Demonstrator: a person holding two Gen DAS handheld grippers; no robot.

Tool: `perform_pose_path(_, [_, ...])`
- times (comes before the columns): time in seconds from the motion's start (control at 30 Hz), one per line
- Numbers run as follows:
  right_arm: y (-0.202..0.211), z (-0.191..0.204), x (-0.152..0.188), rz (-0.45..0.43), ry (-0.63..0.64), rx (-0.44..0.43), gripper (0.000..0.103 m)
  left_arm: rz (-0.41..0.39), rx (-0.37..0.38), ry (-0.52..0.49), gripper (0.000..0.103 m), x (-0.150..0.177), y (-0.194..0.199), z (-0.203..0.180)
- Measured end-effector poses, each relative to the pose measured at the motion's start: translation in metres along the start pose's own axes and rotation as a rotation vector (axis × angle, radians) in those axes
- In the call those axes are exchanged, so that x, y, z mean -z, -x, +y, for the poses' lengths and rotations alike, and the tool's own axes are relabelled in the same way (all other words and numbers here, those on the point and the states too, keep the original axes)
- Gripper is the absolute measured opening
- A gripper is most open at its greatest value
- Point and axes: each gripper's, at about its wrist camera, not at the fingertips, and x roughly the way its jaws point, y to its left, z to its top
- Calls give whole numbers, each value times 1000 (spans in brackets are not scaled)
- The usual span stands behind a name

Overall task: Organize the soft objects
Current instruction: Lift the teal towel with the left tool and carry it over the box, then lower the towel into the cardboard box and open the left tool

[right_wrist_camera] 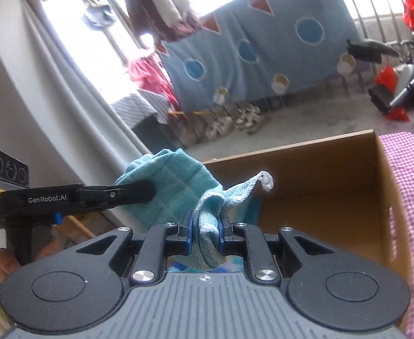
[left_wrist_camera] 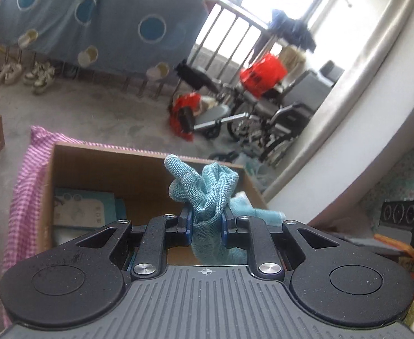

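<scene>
- Left gripper [left_wrist_camera: 206, 221] nearest the lens, pinched tight on a light blue cloth [left_wrist_camera: 207, 189] — bunched folds standing up just beyond the fingertips, a tail hanging down behind them.
- Held above the open cardboard box [left_wrist_camera: 139, 163]; a printed pale packet [left_wrist_camera: 82, 209] lying inside the box, on its floor.
- Right gripper [right_wrist_camera: 206, 226] likewise clamped on the same cloth, a white-tipped corner [right_wrist_camera: 266, 180] poking out over the box's inside.
- Seen from the right wrist, one black finger [right_wrist_camera: 133, 190] of the left gripper pressed against the cloth's wide part, just outside the box's left edge.
- Pink checked fabric [right_wrist_camera: 413, 197] draped over the box's outer side.
</scene>
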Motion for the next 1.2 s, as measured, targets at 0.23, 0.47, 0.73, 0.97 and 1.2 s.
perform_pose_path(0.23, [-98, -67, -53, 177, -23, 145, 18, 220, -71, 120, 17, -10, -105, 48])
perform_pose_path(0.47, [-171, -101, -59, 300, 41, 253, 18, 315, -132, 158, 17, -8, -155, 70])
perform_pose_path(0.73, [-181, -104, -64, 302, 50, 255, 19, 336, -193, 146, 20, -3, -150, 76])
perform_pose_path(0.97, [-159, -95, -65, 323, 41, 227, 20, 331, -180, 115, 20, -3, -146, 77])
perform_pose_path(1.2, [-198, -127, -53, 433, -62, 324, 20, 314, -195, 74, 20, -7, -152, 71])
